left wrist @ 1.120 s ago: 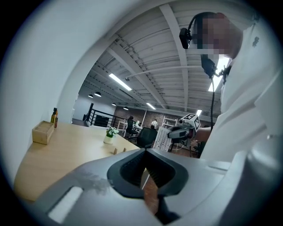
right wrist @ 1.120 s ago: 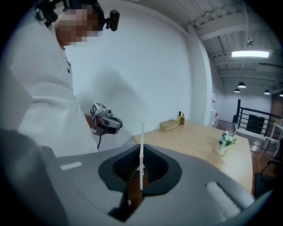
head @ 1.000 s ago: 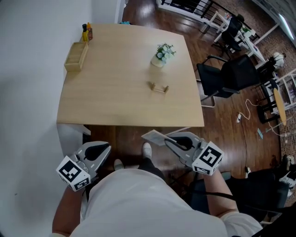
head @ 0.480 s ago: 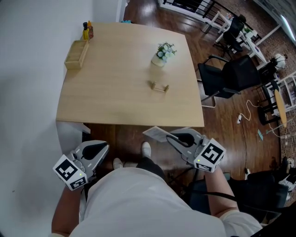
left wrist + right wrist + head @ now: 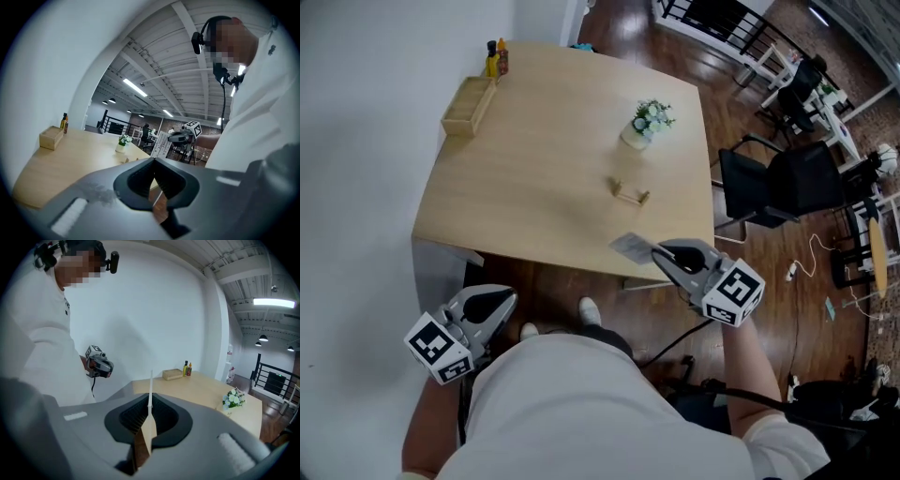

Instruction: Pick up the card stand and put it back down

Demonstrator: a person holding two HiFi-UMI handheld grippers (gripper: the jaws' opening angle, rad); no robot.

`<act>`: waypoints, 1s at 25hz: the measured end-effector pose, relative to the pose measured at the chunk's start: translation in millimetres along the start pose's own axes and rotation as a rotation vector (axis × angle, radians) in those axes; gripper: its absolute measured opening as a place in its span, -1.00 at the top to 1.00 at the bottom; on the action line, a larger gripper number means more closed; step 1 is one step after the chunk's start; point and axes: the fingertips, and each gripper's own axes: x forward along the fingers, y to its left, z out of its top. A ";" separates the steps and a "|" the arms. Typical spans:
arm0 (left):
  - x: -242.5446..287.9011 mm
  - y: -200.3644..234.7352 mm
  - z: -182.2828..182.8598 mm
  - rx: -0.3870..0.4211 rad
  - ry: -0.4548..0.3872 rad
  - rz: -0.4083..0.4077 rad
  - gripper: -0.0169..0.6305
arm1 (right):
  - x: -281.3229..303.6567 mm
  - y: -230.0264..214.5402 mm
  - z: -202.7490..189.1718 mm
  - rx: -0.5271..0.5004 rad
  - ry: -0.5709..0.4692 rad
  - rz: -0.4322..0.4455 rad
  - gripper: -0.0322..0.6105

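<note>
While the card stand (image 5: pixel 630 192) sits on the table (image 5: pixel 525 206) at mid-frame, long axis slanting down-right, the right gripper (image 5: pixel 664 253), clamped on a thin card (image 5: pixel 630 247), hangs just below it. The left gripper (image 5: pixel 499 302), closed and empty, is lower left and farther off.

**Card stand sits alone on the table**

From my remote seat I see the card stand (image 5: pixel 629 193), a small, low piece of pale wood, lying flat on the light wooden table (image 5: pixel 534 159). It sits slightly askew to the table's edges, toward the right-hand side, between the flower pot (image 5: pixel 643 127) and the near edge, apart from both.
</note>
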 end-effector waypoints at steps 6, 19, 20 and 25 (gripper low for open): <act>44.4 -1.2 25.8 -0.004 -0.046 0.063 0.94 | 0.8 -89.6 -4.9 -0.052 0.007 0.030 0.84; 105.8 -3.5 36.7 -0.044 -0.042 0.237 0.94 | 46.1 -212.3 -46.4 -0.079 0.025 0.151 0.84; 108.6 -4.0 36.4 -0.050 -0.042 0.249 0.94 | 50.4 -218.1 -50.6 -0.078 0.028 0.160 0.84; 122.5 -2.3 34.5 -0.070 -0.043 0.298 0.94 | 70.2 -240.6 -73.0 -0.061 0.051 0.194 0.84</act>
